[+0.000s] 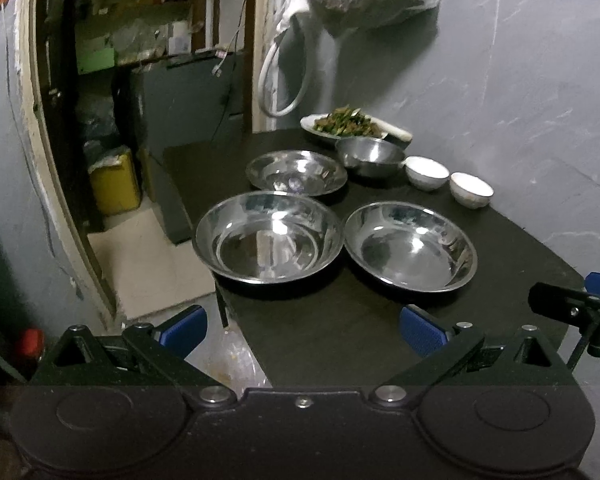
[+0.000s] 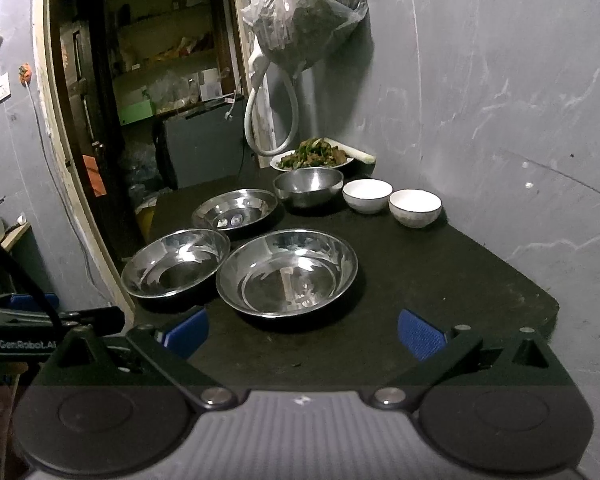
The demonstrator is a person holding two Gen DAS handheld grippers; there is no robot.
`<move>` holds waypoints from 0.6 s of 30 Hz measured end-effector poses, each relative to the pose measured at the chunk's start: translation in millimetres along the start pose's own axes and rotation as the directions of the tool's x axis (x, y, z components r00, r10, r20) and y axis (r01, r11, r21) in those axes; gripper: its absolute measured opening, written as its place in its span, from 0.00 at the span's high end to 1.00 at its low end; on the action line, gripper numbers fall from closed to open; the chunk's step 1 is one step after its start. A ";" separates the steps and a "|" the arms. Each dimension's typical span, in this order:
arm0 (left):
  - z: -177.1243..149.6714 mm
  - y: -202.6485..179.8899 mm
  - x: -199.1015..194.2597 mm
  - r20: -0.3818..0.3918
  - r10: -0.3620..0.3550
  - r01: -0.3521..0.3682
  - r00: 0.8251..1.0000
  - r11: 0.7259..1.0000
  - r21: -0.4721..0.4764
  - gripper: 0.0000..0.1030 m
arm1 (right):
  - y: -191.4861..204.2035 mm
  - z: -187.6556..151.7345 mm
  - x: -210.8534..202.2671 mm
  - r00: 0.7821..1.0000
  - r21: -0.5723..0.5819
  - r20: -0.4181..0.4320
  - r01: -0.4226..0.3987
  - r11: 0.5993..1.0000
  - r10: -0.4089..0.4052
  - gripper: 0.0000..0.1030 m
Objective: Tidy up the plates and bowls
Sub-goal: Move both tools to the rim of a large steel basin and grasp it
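Only readable writing is "GenRobot.AI" on the left tongs (image 2: 32, 312), seen from the right wrist view. Both the left tongs (image 1: 302, 330) and right tongs (image 2: 302, 330) are spread wide apart, holding nothing. On the black desk (image 2: 440, 280): three steel plates (image 2: 286, 272), a steel bowl (image 2: 308, 186), two white bowls (image 2: 367, 195) side by side, food dish (image 2: 312, 156) at the back. Grey scuffed wall (image 2: 500, 80), open doorway (image 2: 160, 80) left.
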State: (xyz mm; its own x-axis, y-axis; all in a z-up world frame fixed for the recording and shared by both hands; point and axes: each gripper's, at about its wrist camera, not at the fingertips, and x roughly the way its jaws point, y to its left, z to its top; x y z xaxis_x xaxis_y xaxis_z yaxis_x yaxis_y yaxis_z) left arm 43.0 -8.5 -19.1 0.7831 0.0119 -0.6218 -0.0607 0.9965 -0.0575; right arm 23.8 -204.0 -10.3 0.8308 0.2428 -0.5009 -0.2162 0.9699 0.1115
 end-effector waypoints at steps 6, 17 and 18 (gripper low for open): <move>12.8 6.5 16.3 -0.026 0.042 -0.044 0.999 0.997 -0.064 0.01 | -8.8 5.6 17.3 1.000 -0.004 -0.018 -0.020 1.000 0.020 0.00; 71.7 29.7 62.6 -0.082 0.215 -0.225 0.973 0.965 -0.137 0.01 | -31.5 40.2 82.6 0.990 -0.024 -0.059 -0.131 0.991 0.130 0.00; 76.7 32.2 66.4 -0.083 0.225 -0.235 0.971 0.962 -0.139 0.01 | -33.5 43.6 89.7 0.988 -0.018 -0.067 -0.137 0.990 0.136 0.00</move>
State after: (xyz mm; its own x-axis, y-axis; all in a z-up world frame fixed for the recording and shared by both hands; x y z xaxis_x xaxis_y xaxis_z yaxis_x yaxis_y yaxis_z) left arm 140.5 30.8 -2.3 0.6953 0.2289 -0.6813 -0.3284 0.9444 -0.0179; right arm 127.9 -214.0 -21.5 0.7575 0.3709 -0.5373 -0.3373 0.9269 0.1643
